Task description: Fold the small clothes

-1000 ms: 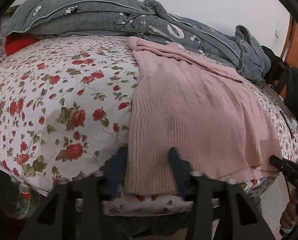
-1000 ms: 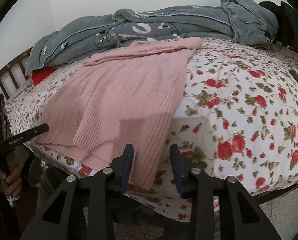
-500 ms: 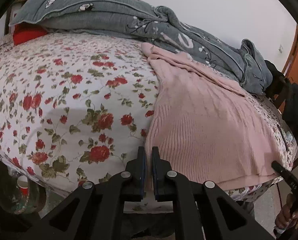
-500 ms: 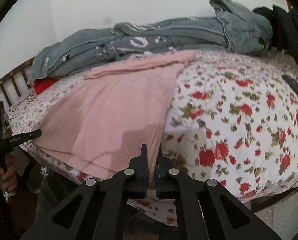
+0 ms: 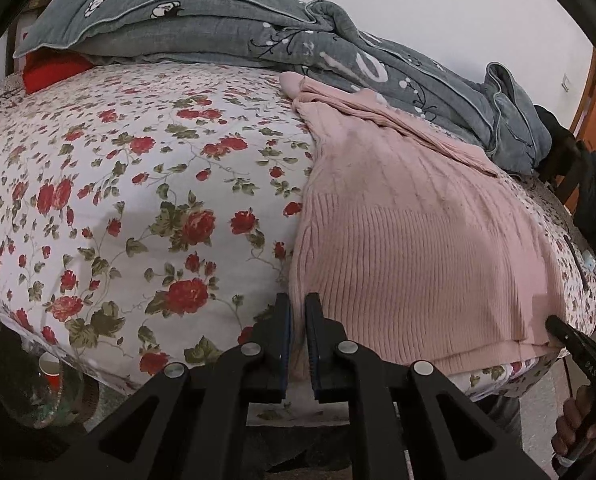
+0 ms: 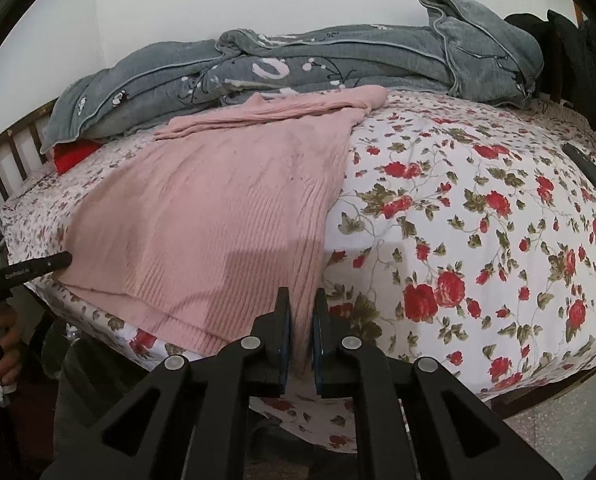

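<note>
Left wrist view: your left tongs [image 5: 297,322] clamp the pink sweater's [image 5: 410,240] hem corner; your right tongs [image 6: 301,320] clamp the other. Its length runs toward 12 o'clock on the bed [image 6: 478,220].

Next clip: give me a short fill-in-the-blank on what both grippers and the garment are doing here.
1. The left gripper is shut on the hem of the ____ sweater.
2. The right gripper is ____ on the same hem.
3. The sweater lies on a ____-print bedsheet.
4. Behind it lies a heaped ____ quilt.

Missing: pink; shut; floral; grey
</note>
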A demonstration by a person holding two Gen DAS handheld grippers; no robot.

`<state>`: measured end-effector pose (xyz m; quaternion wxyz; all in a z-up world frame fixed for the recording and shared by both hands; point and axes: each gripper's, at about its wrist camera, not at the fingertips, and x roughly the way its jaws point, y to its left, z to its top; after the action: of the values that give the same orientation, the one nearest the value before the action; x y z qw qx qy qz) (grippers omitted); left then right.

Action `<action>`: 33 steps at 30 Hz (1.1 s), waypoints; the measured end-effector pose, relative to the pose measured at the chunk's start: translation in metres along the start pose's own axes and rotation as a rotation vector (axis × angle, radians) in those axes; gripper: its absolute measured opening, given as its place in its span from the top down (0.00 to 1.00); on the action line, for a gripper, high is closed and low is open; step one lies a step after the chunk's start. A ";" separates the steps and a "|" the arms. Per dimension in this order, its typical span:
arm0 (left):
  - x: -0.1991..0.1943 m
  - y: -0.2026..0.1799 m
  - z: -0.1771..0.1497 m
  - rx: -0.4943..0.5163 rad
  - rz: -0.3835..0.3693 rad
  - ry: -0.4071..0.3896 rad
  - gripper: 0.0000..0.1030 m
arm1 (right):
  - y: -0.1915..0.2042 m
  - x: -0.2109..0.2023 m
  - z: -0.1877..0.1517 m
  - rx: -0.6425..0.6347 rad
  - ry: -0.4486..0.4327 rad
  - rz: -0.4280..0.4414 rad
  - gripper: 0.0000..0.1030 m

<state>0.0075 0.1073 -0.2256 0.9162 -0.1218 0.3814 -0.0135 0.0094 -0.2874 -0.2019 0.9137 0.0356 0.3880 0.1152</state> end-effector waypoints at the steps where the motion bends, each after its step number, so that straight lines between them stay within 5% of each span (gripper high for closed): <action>1: -0.001 0.000 -0.001 0.002 0.001 -0.002 0.90 | 0.000 0.001 0.000 0.001 0.004 -0.002 0.92; 18: -0.002 -0.001 -0.004 0.005 -0.014 0.001 0.90 | -0.001 0.007 0.003 0.039 0.031 -0.007 0.92; 33: 0.000 0.001 0.000 0.020 -0.044 0.022 0.89 | 0.005 0.011 0.006 0.023 0.058 0.009 0.74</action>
<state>0.0068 0.1086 -0.2261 0.9126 -0.1209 0.3888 -0.0386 0.0198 -0.2803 -0.2049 0.9011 0.0445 0.4153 0.1159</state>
